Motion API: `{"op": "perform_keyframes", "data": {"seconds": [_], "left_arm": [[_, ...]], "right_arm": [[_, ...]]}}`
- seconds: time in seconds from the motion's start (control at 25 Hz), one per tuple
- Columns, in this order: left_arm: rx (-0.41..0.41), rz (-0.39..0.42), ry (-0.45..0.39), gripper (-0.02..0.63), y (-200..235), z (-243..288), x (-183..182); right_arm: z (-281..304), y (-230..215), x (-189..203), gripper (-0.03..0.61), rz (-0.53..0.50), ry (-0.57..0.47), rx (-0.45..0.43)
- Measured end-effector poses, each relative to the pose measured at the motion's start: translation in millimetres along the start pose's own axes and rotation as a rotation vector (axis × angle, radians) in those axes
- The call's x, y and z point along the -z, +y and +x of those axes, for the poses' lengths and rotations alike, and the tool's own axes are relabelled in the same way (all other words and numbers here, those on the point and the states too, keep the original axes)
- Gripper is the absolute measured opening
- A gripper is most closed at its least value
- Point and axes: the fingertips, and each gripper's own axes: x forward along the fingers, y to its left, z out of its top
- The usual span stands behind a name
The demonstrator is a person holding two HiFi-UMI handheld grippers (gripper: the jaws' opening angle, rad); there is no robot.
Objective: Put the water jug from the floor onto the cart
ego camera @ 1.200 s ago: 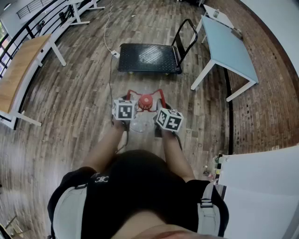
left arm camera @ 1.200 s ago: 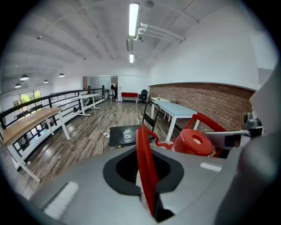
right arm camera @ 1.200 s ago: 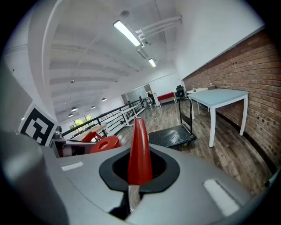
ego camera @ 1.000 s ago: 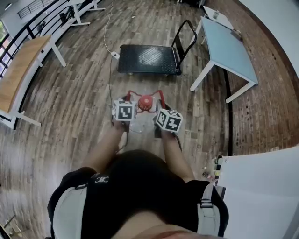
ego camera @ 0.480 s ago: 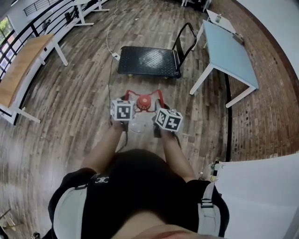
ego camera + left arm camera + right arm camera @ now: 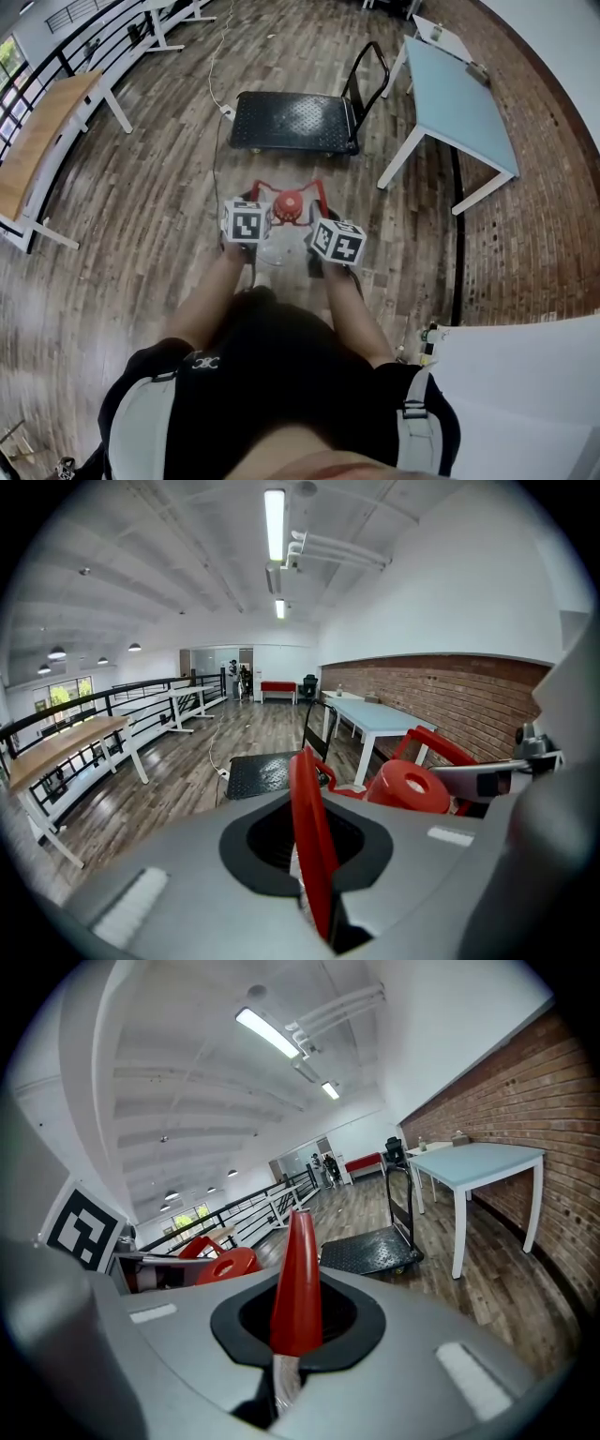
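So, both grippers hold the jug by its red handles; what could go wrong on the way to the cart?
1. The right gripper has its jaws opening with the thin right red handle between them. It may slip, and the water jug would swing from the left gripper on the left red handle.
2. A cable runs beside the cart; a foot could catch it.
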Motion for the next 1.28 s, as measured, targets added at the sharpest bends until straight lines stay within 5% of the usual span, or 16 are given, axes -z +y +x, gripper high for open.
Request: {"op": "perform_keyframes", "data": {"seconds": [0.56,1.28], "left_arm": [[0.035,-0.006,0.052,0.008,2.4,70.3,-0.7],[0.059,0.03,0.057,0.009,74.0,179.4,-77.5]], "right_arm": [[57.5,-34.6,-1.7,0.026,0.012,0.056,0.03],[191.7,-34.2,-66.3,0.026,0.025,0.064,0.052]]}}
